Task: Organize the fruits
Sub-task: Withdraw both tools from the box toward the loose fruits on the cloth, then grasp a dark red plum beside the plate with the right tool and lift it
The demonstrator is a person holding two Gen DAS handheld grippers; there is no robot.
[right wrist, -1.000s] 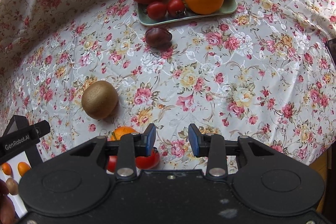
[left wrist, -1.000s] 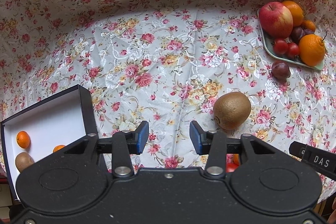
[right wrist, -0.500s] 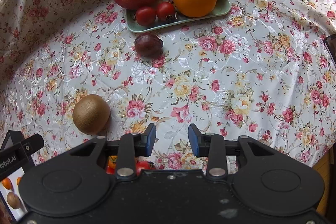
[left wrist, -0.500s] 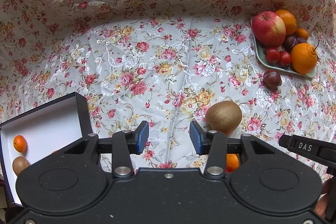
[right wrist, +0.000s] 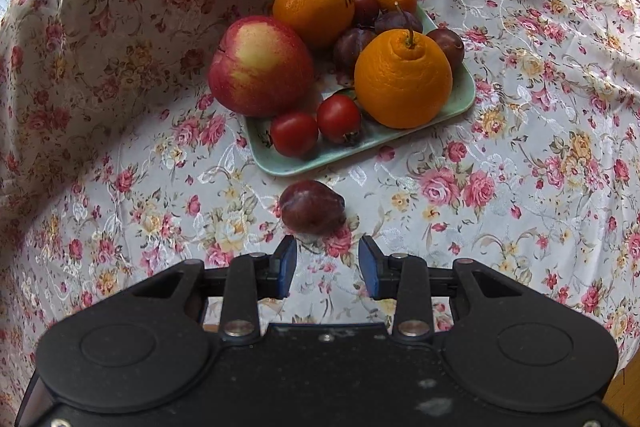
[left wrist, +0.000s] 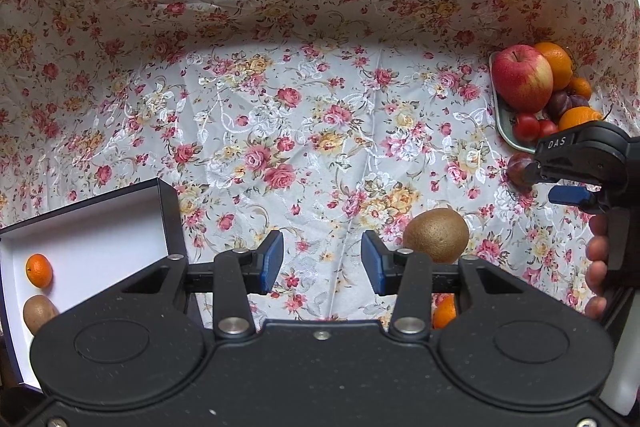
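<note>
- Step in hand, as I judge it: right gripper [right wrist: 327, 271] lining up on the loose plum [right wrist: 312, 207] lying on the tablecloth [right wrist: 500, 187], just in front of the green tray [right wrist: 466, 95].
- Right jaws spread wide, nothing between them; plum sits just ahead of the tips, a bit left of centre.
- To do it well: nudge left so the plum centres in the gap, come down low, close across its widest part. Squeeze gently, since it looks soft-skinned and round and could roll or bruise.
- Watch the tray edge right behind the plum; pushing forward could knock it against the rim.
- Plum: dark red-purple, glossy, slightly pointed at one end, resting on its side, apart from the tray.
- Tray holds an apple [right wrist: 260, 67], two oranges, small tomatoes, more plums and one small orange.
- Left gripper [left wrist: 322, 261] hovers over the cloth, jaws apart, holding nothing.
- Kiwi [left wrist: 436, 235] lies on the cloth just right of the left gripper's tips, not touching.
- Box [left wrist: 166, 211] at the left, white inside, already has a small orange [left wrist: 39, 270] and a kiwi in it.
- Another orange fruit peeks out under the left gripper body, mostly hidden.
</note>
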